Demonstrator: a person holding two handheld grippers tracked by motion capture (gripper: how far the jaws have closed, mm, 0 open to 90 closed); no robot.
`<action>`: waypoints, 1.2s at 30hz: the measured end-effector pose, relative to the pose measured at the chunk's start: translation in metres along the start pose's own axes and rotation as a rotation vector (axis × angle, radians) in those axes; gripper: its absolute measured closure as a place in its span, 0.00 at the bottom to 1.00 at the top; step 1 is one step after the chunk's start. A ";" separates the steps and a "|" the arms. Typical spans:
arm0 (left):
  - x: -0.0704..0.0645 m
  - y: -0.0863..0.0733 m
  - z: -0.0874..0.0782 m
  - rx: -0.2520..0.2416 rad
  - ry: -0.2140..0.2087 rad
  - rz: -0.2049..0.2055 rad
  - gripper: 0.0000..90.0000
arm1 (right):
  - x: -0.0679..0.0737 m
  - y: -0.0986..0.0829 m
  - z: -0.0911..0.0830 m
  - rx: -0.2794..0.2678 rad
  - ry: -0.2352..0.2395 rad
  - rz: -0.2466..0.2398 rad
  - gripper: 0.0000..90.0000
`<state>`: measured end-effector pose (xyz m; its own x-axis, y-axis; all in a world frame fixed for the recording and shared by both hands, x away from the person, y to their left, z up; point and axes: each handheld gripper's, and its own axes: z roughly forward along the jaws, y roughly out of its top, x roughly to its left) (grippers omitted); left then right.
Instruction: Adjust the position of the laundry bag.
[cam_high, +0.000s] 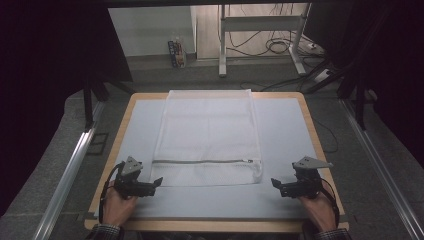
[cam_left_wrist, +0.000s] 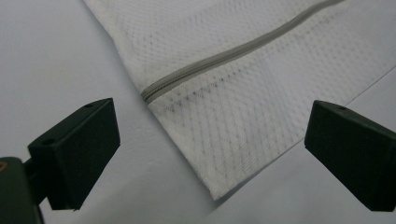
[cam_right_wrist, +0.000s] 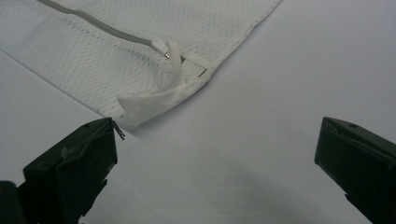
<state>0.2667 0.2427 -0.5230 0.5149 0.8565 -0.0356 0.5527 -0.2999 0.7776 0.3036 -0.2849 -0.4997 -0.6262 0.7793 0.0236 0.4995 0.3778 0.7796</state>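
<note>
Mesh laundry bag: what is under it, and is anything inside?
The mesh laundry bag lies flat on the grey mat. Its zipper is closed; no bulge shows, but the contents cannot be confirmed.

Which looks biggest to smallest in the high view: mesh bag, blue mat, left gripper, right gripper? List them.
1. blue mat
2. mesh bag
3. left gripper and right gripper: they look alike, so no ranking between them.
</note>
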 end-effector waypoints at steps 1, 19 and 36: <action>0.002 -0.001 0.000 -0.014 -0.008 -0.010 0.05 | 0.000 0.000 0.001 0.003 0.003 0.000 0.00; 0.007 0.006 0.004 0.013 0.008 -0.036 0.06 | 0.001 0.000 0.004 0.040 0.014 -0.014 0.00; 0.013 0.008 0.012 0.039 -0.009 -0.075 0.05 | -0.002 0.004 0.007 0.060 0.040 0.006 0.00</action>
<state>0.2856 0.2462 -0.5246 0.4768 0.8735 -0.0988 0.6151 -0.2512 0.7474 0.3111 -0.2818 -0.5011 -0.6460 0.7614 0.0540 0.5374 0.4034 0.7406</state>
